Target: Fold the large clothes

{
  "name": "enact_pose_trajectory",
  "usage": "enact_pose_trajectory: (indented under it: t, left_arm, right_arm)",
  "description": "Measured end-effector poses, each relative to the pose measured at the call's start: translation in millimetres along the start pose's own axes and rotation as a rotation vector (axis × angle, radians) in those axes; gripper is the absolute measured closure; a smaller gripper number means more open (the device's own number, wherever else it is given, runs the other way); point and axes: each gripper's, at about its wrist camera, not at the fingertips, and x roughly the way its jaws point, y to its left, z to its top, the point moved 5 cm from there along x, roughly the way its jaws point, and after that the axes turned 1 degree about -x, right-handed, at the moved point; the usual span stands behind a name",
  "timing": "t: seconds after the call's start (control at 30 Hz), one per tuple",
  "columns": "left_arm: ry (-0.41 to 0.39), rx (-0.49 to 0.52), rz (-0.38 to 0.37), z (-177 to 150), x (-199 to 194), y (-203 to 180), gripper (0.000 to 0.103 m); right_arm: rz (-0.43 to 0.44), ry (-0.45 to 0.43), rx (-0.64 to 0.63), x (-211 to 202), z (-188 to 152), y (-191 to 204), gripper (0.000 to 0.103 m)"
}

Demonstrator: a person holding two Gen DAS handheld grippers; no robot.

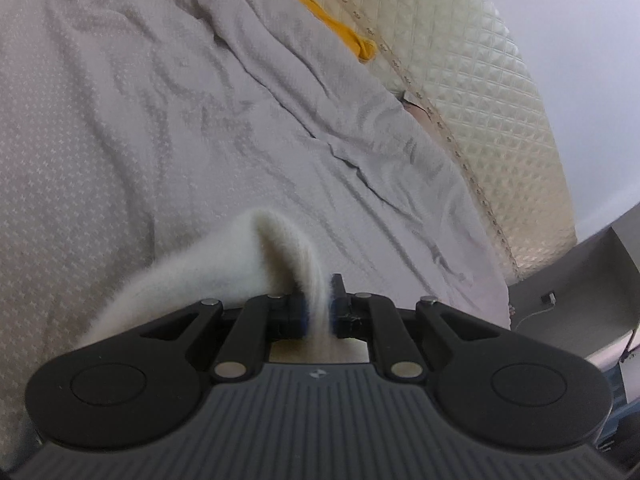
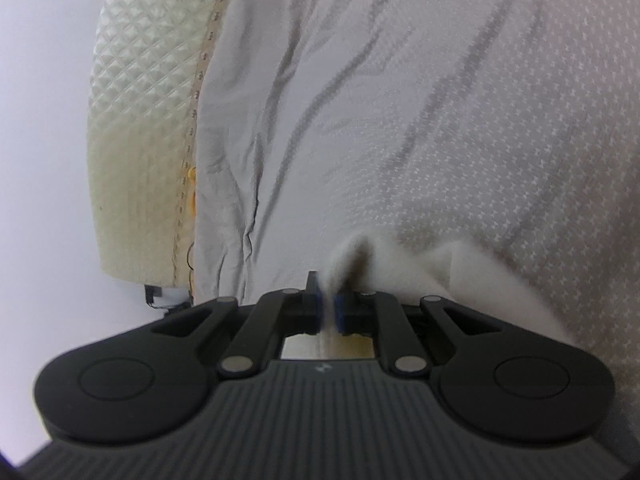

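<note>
- White fluffy fabric, a fold of the large garment (image 1: 224, 276), was pinched between the two fingers of the left gripper (image 1: 318, 304); the jaws were almost fully pressed together on it.
- From the fingers of this gripper the fabric rose in a soft loop just above and ahead of the fingertips, then fell away to the left side and passed under the black body of the gripper.
- In the right wrist view the same white garment (image 2: 432, 280) was caught between the blue pads (image 2: 316, 308) of the right gripper (image 2: 328, 304), which was also nearly closed on a thin edge of the cloth.
- There the fabric made a small peak just ahead of the fingertips and spread to the right and downward, beside and below the right finger.
- Under both grippers lay a pale grey bed sheet (image 1: 160, 120) with a small repeated pattern and many wrinkles.
- A cream quilted mattress (image 1: 480, 80) showed beyond the sheet edge, at the right in the left wrist view and at the left in the right wrist view.
- A yellow cloth (image 1: 340, 28) lay at the border between sheet and mattress, well apart from the left gripper.
- How much of the garment hung below the grippers could not be told.
</note>
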Motion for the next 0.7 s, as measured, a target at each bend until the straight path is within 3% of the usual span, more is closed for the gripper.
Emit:
enact_pose_trajectory:
  t: [0.07, 0.17, 0.2, 0.23, 0.27, 0.3, 0.33, 0.47, 0.7]
  left_arm:
    - [-0.005, 0.007, -0.009, -1.9, -8.5, -5.2, 0.091]
    - [-0.003, 0.003, -0.021, -6.2, -23.0, -12.1, 0.078]
    - [-0.007, 0.005, -0.021, -7.9, -28.6, -14.5, 0.061]
    - [-0.013, 0.015, -0.015, -9.5, -35.9, -18.5, 0.042]
    - [-0.017, 0.029, -0.012, -10.8, -41.7, -22.3, 0.039]
    - [-0.02, 0.05, -0.023, -12.6, -48.3, -27.3, 0.039]
    - [-0.019, 0.071, -0.033, -14.5, -54.2, -32.8, 0.039]
    - [0.014, 0.185, -0.024, -30.9, -69.1, -52.4, 0.038]
    - [0.041, 0.437, 0.133, -71.3, -65.4, -67.5, 0.038]
  right_arm:
    - [0.003, 0.0, -0.016, -1.3, -0.4, 3.6, 0.091]
    - [0.003, -0.003, -0.053, -7.2, -2.8, 11.6, 0.09]
    - [0.003, -0.004, -0.067, -10.9, -3.6, 14.0, 0.084]
    - [0.003, -0.006, -0.087, -14.2, -5.4, 17.4, 0.072]
    - [0.006, -0.009, -0.106, -17.0, -7.1, 20.4, 0.063]
    - [0.013, -0.015, -0.124, -20.8, -10.0, 25.9, 0.048]
    - [0.026, -0.022, -0.146, -25.5, -13.4, 31.7, 0.042]
    - [0.044, 0.009, -0.26, -32.3, -31.2, 51.5, 0.041]
    - [-0.106, 0.069, -0.596, -12.6, -76.5, 75.9, 0.041]
